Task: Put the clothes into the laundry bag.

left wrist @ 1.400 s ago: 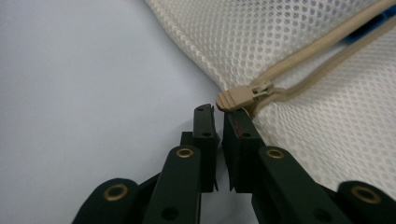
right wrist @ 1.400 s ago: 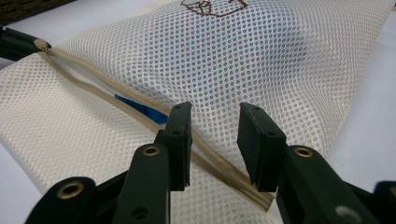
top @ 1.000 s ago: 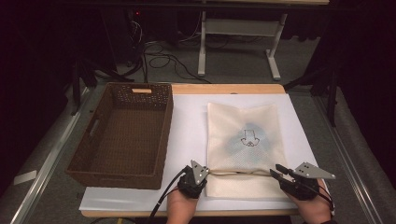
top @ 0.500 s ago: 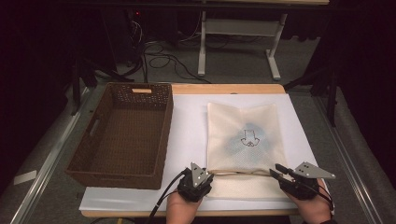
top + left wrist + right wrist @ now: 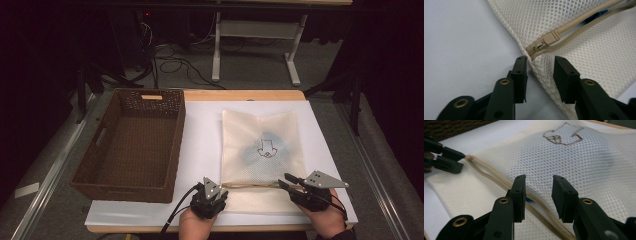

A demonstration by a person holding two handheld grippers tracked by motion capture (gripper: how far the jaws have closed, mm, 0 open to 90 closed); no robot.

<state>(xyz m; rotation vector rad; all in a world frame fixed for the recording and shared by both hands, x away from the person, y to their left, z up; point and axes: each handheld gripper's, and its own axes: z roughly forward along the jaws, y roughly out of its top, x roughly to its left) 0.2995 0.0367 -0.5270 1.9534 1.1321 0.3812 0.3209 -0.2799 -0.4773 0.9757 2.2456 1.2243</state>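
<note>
A cream mesh zip bag (image 5: 262, 145) with a brown drawing (image 5: 561, 133) lies flat on the white tabletop, something blue showing through it. Its beige zipper (image 5: 252, 185) runs along the near end and gapes, with a blue item (image 5: 596, 16) visible inside. My left gripper (image 5: 222, 191) (image 5: 540, 62) is open, its jaws on either side of the bag's corner just below the zipper pull (image 5: 550, 38). At the zipper's other end my right gripper (image 5: 284, 180) (image 5: 539, 181) is open over the zipper line. Neither holds anything.
A dark brown wicker basket (image 5: 100, 172) with nothing in it stands at the left of the white tabletop (image 5: 202, 135), close beside the left gripper. The table's front edge lies just behind both hands. Desk legs and cables are on the floor beyond.
My left gripper has eased slightly toward the table's front edge. The right gripper and the bag have stayed where they were.
</note>
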